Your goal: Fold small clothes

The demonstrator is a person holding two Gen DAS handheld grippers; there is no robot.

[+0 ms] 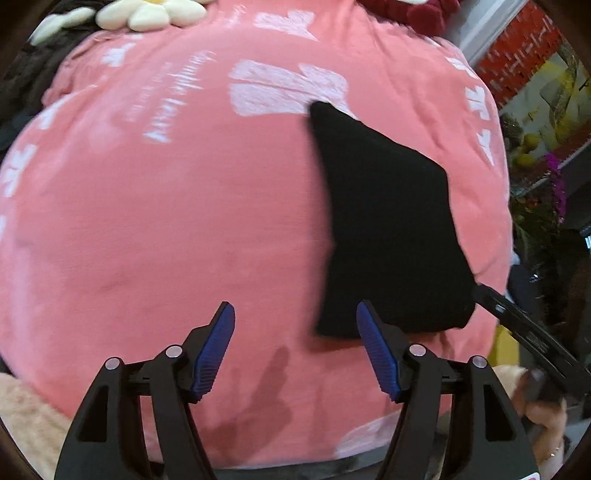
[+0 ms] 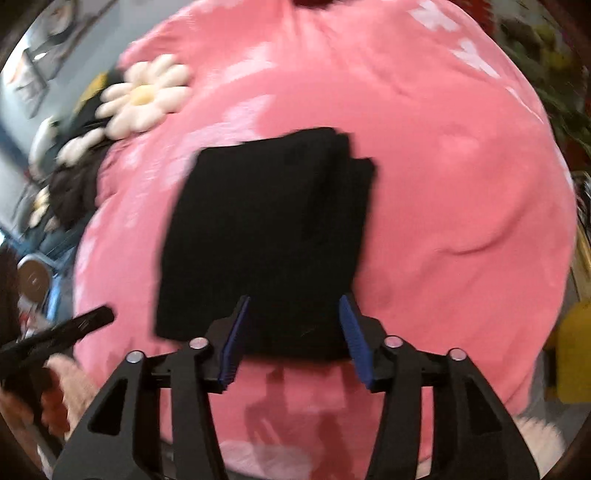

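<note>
We hold our left tongs [image 1: 295, 314] tilted steeply downward, their blue-padded fingers [image 1: 218, 347] spread wide with nothing between them. Our right tongs [image 2: 295, 310] tilt down as well, jaws parted and gripping nothing. In the left view, the right tongs reach in from the lower right edge, with a hand [image 1: 543, 424] beneath them. The right view is blurred.

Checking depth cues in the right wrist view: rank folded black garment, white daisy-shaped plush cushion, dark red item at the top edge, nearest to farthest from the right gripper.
1. Folded black garment, lying right in front of the right gripper, whose jaws are open.
2. White daisy-shaped plush cushion, upper left, at the pink blanket's edge.
3. Dark red item, top centre, mostly cut off.
</note>
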